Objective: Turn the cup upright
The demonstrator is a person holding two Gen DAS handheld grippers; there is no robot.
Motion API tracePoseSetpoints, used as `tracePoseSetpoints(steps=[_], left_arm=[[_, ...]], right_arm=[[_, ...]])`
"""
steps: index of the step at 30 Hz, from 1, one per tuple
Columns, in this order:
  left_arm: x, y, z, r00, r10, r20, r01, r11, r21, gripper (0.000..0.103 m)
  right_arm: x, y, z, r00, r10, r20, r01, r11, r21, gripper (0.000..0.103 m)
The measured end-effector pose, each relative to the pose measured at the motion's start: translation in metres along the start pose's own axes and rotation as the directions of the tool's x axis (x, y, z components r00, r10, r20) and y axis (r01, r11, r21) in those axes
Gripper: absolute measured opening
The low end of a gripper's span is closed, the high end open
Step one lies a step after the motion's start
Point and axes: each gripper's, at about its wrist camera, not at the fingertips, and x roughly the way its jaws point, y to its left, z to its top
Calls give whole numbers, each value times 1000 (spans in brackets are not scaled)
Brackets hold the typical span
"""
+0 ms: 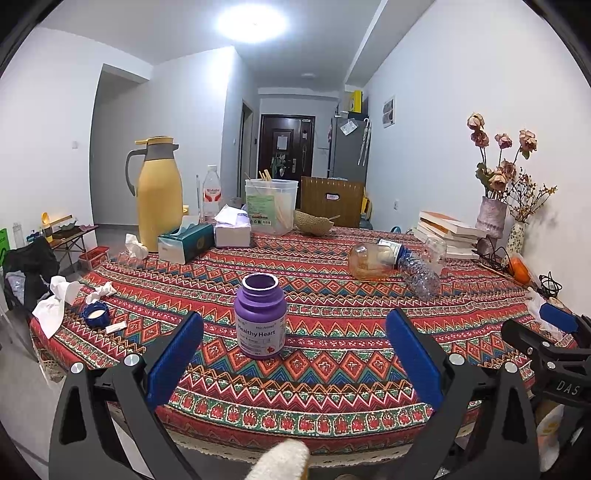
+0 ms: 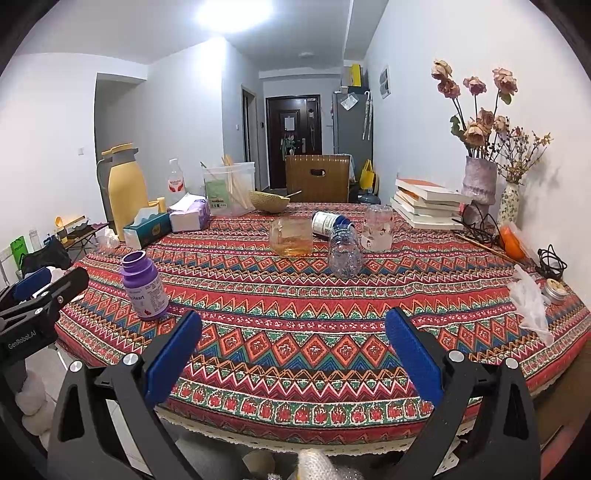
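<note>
Bright ceiling lamp (image 1: 252, 23) glares overhead; fisheye edges bend, corners dark

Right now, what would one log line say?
left hand-held gripper: open, empty | right hand-held gripper: open, empty | amber cup: untouched mid-table | purple bottle: upright, uncapped

Orange fruit (image 1: 521, 271) perhaps bagged, small label print on purple bottle (image 1: 260, 314) unreadable

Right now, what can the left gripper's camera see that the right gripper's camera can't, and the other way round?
Only the left wrist view shows the blue cap and crumpled tissues at the table's left edge. Only the right wrist view shows the small tin and clear plastic glove at the right edge. Both show the open purple bottle standing upright, the amber glass cup, the fallen clear water bottle, the yellow thermos and the books.
</note>
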Motion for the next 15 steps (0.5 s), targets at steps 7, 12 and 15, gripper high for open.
tracePoseSetpoints(steps=[7,12,15], left_arm=[[-3,-2,1,1000,-3,-9,3,1000,12,96],[-9,-4,3,1000,5,4,-5,1000,12,96],[-12,-5,5,1000,6,7,-6,1000,21,96]], right_arm=[[-1,1,0,1000,-5,-15,5,1000,0,96],[-3,2,0,1000,-3,-24,3,1000,-3,96],[-4,4,1,1000,-1,-27,0,1000,-7,96]])
